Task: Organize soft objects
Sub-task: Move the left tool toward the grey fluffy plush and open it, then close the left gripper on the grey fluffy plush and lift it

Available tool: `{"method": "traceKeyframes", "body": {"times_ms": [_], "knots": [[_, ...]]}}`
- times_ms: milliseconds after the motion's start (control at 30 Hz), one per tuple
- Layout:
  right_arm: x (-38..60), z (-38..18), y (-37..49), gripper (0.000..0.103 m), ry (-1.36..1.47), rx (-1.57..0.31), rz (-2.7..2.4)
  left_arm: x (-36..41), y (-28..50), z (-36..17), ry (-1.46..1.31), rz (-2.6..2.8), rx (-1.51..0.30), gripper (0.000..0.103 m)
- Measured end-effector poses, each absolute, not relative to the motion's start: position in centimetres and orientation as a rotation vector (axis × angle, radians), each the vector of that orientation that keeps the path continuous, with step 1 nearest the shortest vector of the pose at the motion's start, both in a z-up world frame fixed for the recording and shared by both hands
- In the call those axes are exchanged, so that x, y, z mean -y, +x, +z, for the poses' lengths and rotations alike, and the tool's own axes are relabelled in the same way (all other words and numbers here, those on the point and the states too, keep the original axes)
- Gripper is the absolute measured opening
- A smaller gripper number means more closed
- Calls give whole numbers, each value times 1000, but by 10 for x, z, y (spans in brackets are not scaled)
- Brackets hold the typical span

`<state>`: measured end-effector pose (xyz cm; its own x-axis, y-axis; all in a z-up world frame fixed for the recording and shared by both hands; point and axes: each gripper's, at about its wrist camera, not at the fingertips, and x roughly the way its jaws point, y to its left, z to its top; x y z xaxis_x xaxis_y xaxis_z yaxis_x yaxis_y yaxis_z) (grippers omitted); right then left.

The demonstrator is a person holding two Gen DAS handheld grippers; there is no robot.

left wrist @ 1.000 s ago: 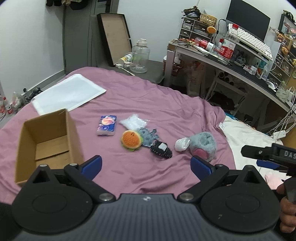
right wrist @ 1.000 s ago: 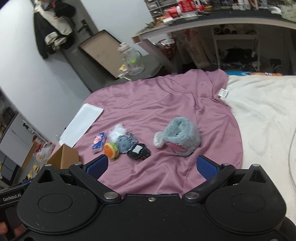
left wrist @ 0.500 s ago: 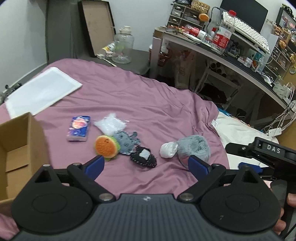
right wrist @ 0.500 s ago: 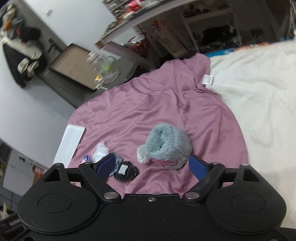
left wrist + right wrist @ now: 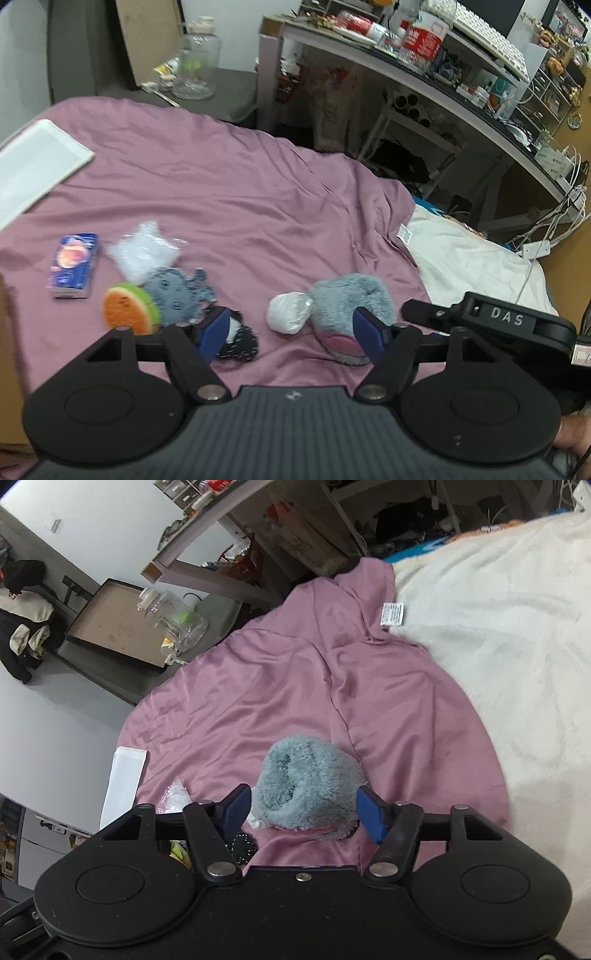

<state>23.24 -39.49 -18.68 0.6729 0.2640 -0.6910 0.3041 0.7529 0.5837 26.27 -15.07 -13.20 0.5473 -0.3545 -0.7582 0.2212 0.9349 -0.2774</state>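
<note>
My right gripper (image 5: 303,810) is spread around the fluffy grey slipper (image 5: 308,786) — left gripper (image 5: 291,334) spread, idle — a shallow pinch may grab only fur and slip.

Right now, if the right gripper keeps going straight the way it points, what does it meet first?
Most likely the fluffy grey slipper: it sits between the open right gripper fingers, just ahead on the purple sheet. Depth is hard to judge; contact isn't visible yet.
</note>
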Motion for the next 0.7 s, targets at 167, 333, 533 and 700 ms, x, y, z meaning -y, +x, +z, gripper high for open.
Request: {"method": "traceKeyframes", "body": {"times_ms": [167,333,533,700], "knots": [[402,-198,237,49,793,-858,-9,169,278,-147,-172,-376,-963,60],[405,-208,244,46,820,-872,5,184,289,-160,-186,-413,-981,51],[408,-219,251,42,839,-902,-3,197,301,-178,-192,-425,-1023,48],[412,-227,255,42,859,-917,-18,200,310,-190,-211,-415,-1046,47]]}}
